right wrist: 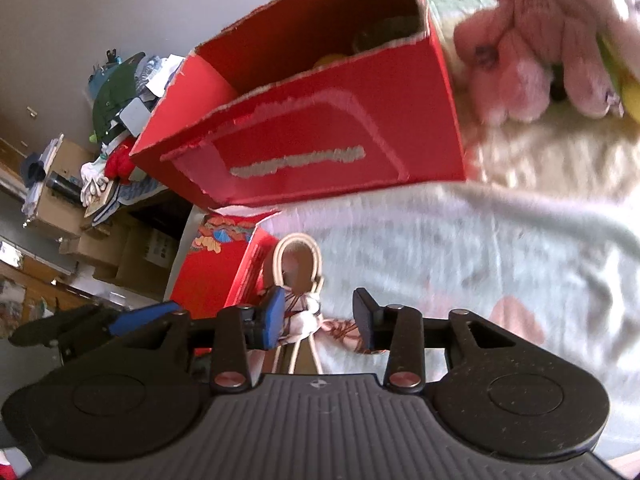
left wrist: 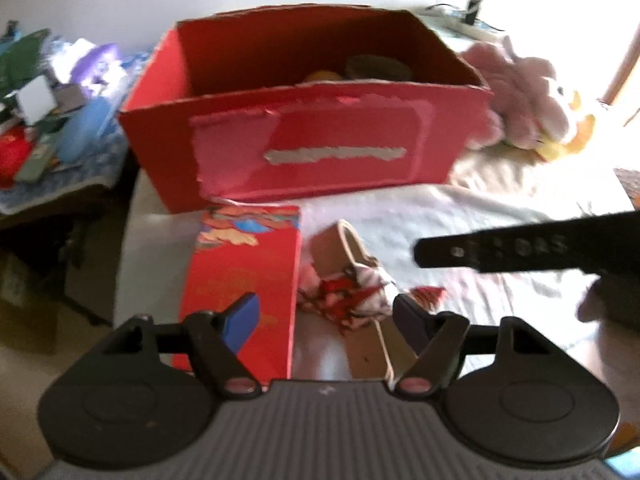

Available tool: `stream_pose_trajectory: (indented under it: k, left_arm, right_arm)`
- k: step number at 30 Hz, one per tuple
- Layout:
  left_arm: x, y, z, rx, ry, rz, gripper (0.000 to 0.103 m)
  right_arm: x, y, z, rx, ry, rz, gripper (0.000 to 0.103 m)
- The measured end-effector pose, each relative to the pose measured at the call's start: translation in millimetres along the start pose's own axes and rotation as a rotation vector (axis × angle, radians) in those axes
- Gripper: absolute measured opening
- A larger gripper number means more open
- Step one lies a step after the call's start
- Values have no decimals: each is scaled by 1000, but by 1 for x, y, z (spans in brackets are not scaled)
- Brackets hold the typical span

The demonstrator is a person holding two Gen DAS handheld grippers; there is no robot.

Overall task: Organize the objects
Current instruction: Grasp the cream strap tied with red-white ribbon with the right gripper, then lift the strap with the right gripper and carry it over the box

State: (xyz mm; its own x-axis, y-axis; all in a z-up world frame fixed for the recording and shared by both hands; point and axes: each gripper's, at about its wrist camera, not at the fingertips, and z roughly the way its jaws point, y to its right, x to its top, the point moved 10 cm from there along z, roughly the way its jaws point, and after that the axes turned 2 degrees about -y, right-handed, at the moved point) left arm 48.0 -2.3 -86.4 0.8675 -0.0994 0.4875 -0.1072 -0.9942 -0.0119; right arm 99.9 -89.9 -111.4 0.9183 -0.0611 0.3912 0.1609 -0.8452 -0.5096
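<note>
A big open red cardboard box [left wrist: 304, 148] stands on the bed, with dark and yellow items inside; it also shows in the right wrist view [right wrist: 320, 136]. In front of it lie a small red patterned carton [left wrist: 244, 280], a beige slipper [left wrist: 356, 256] and a red-and-white cloth bundle [left wrist: 352, 300]. My left gripper [left wrist: 324, 320] is open above the carton and the bundle. My right gripper [right wrist: 318, 316] is open, its jaws on either side of the bundle [right wrist: 308, 320] beside the slipper [right wrist: 298, 264]. The right gripper's finger [left wrist: 520, 252] shows in the left wrist view.
A pink plush toy [left wrist: 520, 100] lies right of the box, also in the right wrist view [right wrist: 540, 48]. A pale quilt [right wrist: 460, 248] covers the bed. A cluttered side table [left wrist: 48, 120] stands to the left. Cardboard boxes [right wrist: 132, 252] sit on the floor.
</note>
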Motion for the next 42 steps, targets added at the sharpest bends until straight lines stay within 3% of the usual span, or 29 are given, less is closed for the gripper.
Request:
stream_pose_trajectory:
  k: [4,11,16,20,31,35,42]
  left_arm:
    - [-7,14,1,-119,21,38,73]
    - [-11,27,19,-202,-24,53,78]
    - [-12,32,35,-221,-58,27,82]
    - [-12,37,50,-201,-93,2,72]
    - [-8,39,54,-174,-70,-29,73]
    - [-7,31,60,-159,-80,-72,80]
    - [-3,36,61,-189,-78,-103,76]
  right_arm:
    - [-9,2,6,3,-5,27,47]
    - [-16,5,13,48,-30,51,49]
    - [-16,6,15,113,-52,30,49]
    - [-15,8,23,133,-93,14,51]
    - [-15,-2,38,199,-188,-75,49]
    - [-13,-2,38,221,-205,-97,36]
    - [-7,9,26,240,-224,-108,28]
